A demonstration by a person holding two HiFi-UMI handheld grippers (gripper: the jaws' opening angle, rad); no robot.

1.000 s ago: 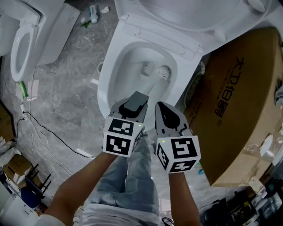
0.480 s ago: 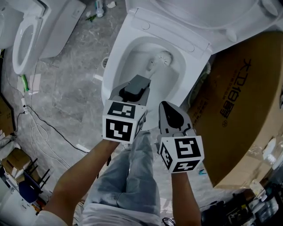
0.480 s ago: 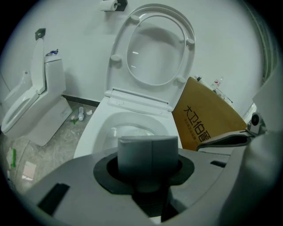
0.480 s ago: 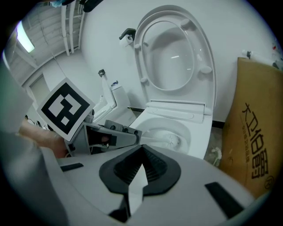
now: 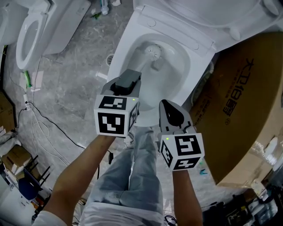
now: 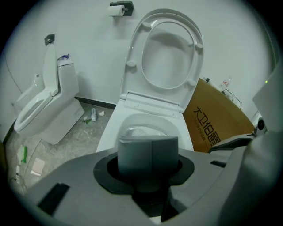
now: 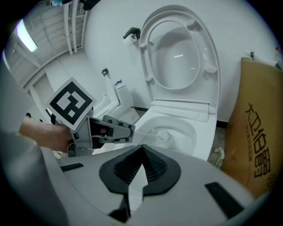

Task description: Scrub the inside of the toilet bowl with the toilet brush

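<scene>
Nearest, the right gripper (image 5: 168, 108) hangs with its jaws pressed together on nothing. Just beside it, the left gripper (image 5: 127, 83) pinches the handle of the toilet brush (image 5: 153, 52). The brush head is down inside the toilet bowl (image 5: 176, 84), toward the back. To scrub well, I think the grip must be firm, and the head must press on the wall and go round under the rim. Behind stands the raised seat (image 6: 170, 48).

Two toilets, open toilet (image 5: 118, 66) and spare toilet (image 5: 62, 26); one toilet brush (image 5: 154, 52); two grippers, left gripper (image 5: 127, 80) and right gripper (image 5: 165, 104); one cardboard box (image 5: 239, 110); one paper roll (image 6: 116, 9)
</scene>
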